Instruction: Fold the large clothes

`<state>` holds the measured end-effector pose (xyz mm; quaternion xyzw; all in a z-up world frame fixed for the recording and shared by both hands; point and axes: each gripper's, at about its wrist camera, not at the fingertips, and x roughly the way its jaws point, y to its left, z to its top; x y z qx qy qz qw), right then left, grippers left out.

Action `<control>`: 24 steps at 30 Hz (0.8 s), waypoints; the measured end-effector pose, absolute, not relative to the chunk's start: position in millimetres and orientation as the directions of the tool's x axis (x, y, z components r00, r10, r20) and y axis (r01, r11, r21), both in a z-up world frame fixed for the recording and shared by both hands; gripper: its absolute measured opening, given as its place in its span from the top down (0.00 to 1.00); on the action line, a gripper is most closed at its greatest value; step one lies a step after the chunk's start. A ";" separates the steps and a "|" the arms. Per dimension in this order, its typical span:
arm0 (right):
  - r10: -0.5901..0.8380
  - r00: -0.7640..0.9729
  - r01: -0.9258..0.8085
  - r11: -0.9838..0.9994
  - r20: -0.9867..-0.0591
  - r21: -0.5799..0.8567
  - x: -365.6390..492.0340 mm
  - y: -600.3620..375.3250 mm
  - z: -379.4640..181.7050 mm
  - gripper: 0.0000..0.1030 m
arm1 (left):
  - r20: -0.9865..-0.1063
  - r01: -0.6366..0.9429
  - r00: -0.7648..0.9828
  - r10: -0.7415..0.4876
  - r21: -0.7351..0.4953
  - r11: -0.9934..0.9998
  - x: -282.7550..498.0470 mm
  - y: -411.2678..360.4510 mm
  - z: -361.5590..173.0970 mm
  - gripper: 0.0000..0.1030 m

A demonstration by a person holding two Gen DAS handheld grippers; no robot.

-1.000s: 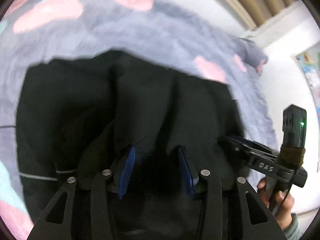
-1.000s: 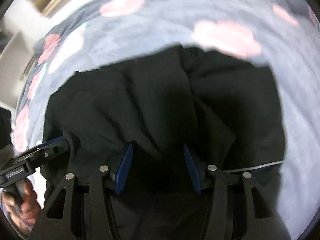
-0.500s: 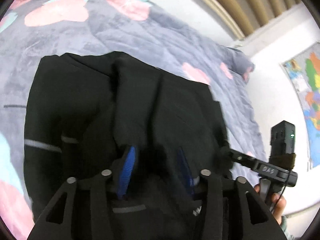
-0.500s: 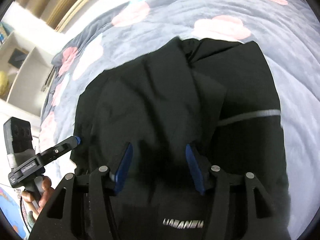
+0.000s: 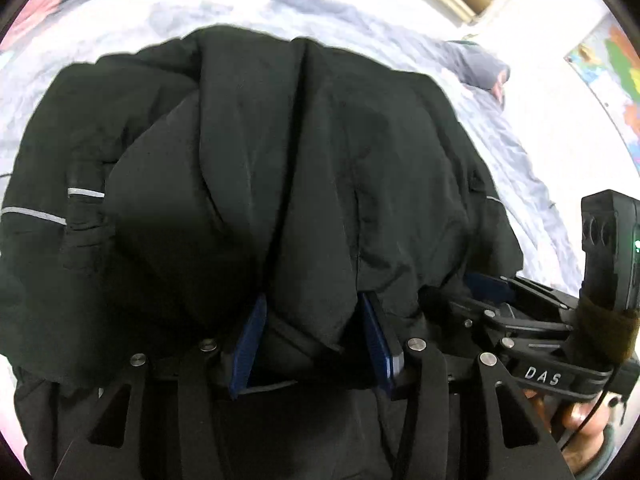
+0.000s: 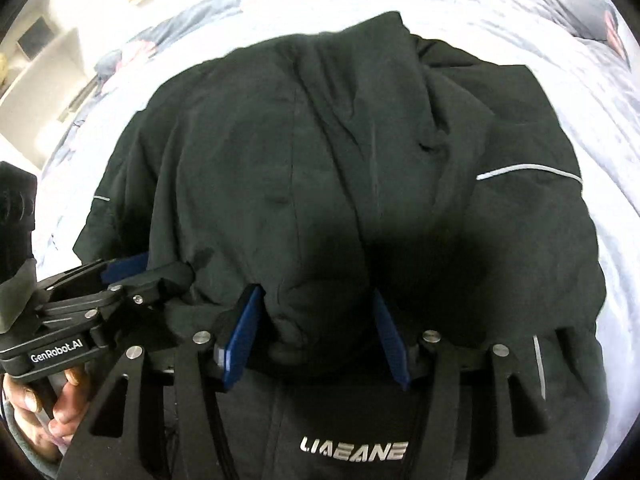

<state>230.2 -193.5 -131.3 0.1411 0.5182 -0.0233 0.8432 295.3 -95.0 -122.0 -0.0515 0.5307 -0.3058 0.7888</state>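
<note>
A black jacket (image 5: 280,168) lies bunched on a grey bed (image 5: 500,120). The left claw (image 5: 312,340) and right claw (image 6: 316,332), at six o'clock in their views, each clamp a jacket fold.

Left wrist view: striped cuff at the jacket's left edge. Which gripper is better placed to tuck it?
Left, likely. The cuff lies beside the left gripper; the right gripper sits across the black jacket from it. Both have fabric between their pads, so release first.

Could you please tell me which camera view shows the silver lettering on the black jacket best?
The right wrist view: the silver lettering is sharp at the bottom. The left wrist view shows the black jacket without it.
</note>
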 end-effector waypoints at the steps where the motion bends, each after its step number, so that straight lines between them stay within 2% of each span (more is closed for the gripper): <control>1: 0.114 0.473 0.183 0.957 -0.874 0.224 222.5 -194.1 -127.2 0.42 | -0.801 0.436 0.256 -0.541 -0.404 0.804 294.5 -93.4 -118.4 0.51; 12: 0.133 0.583 0.182 0.940 -0.801 0.289 111.0 -196.0 -77.4 0.42 | -0.676 0.509 0.409 -0.614 -0.389 0.768 208.5 -30.8 -37.6 0.51; 18: 0.085 0.621 0.198 0.945 -0.779 0.262 44.7 -197.2 -55.3 0.38 | -0.672 0.490 0.505 -0.541 -0.293 0.821 146.9 24.8 -21.1 0.51; 24: 0.025 0.620 0.277 0.928 -0.784 0.248 -7.1 -210.1 -56.8 0.37 | -0.683 0.421 0.543 -0.488 -0.282 0.862 97.7 87.3 -29.1 0.50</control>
